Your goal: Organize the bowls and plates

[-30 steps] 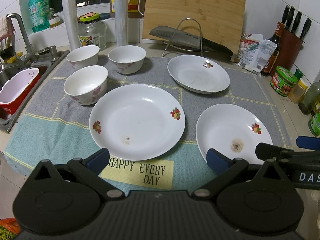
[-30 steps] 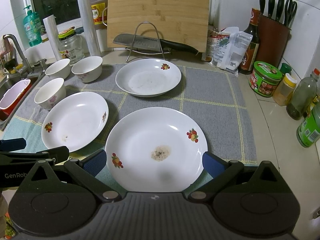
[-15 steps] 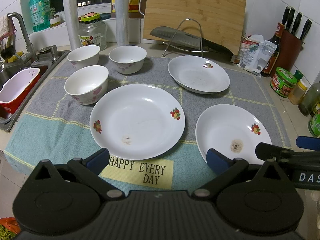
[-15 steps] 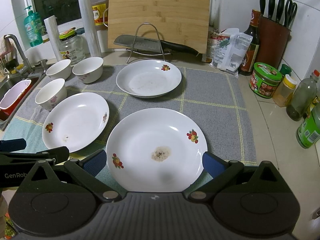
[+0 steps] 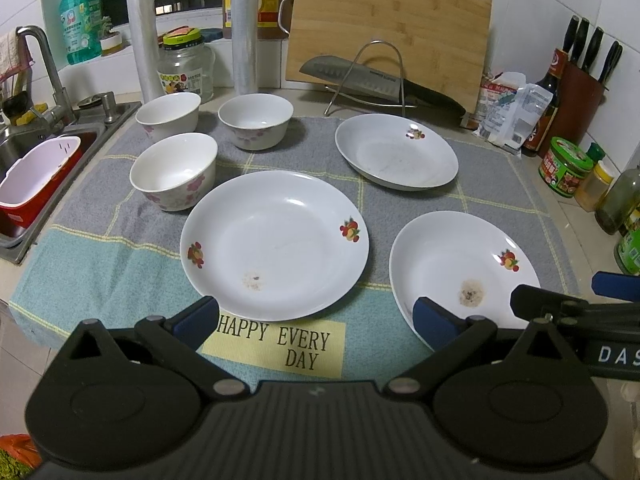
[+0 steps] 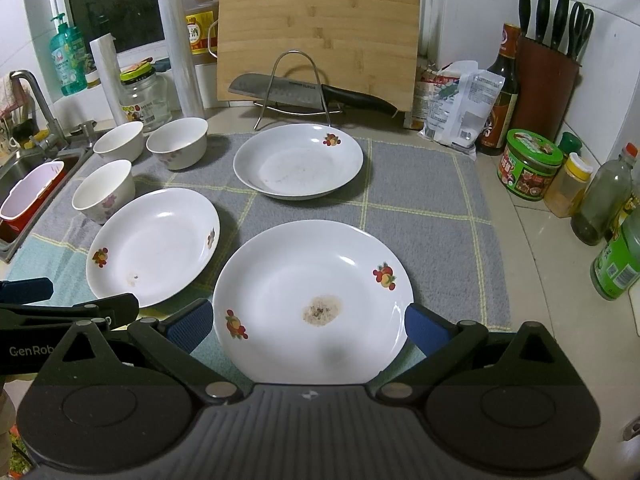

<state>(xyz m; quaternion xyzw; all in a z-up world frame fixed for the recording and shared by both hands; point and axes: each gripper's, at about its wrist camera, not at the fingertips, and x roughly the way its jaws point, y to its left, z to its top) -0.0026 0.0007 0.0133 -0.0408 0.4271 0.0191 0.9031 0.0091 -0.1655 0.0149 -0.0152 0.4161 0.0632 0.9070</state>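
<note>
Three white plates with fruit prints lie on a towel: a near-left plate (image 5: 276, 240) (image 6: 154, 248), a near-right plate (image 5: 464, 272) (image 6: 316, 300) with a brown stain, and a far plate (image 5: 396, 152) (image 6: 298, 160). Three white flowered bowls (image 5: 174, 176) (image 5: 256, 120) (image 5: 168, 112) stand upright at the far left, and they show as bowls (image 6: 104, 192) (image 6: 177, 142) (image 6: 119, 141) in the right wrist view. My left gripper (image 5: 314, 318) is open, just short of the near-left plate. My right gripper (image 6: 306, 324) is open, its blue pads either side of the stained plate's near rim, empty.
A sink (image 5: 24, 152) with a red-and-white tub (image 5: 32, 176) lies left. At the back are a cutting board (image 5: 388, 24), a cleaver on a wire rack (image 5: 380, 84), a jar (image 5: 184, 64) and rolls. Bottles and jars (image 6: 528, 164) and a knife block (image 6: 548, 68) line the right edge.
Both views have shifted only slightly, the plates sitting a touch further down the right wrist view. Both grippers stay open and no dish has moved.
</note>
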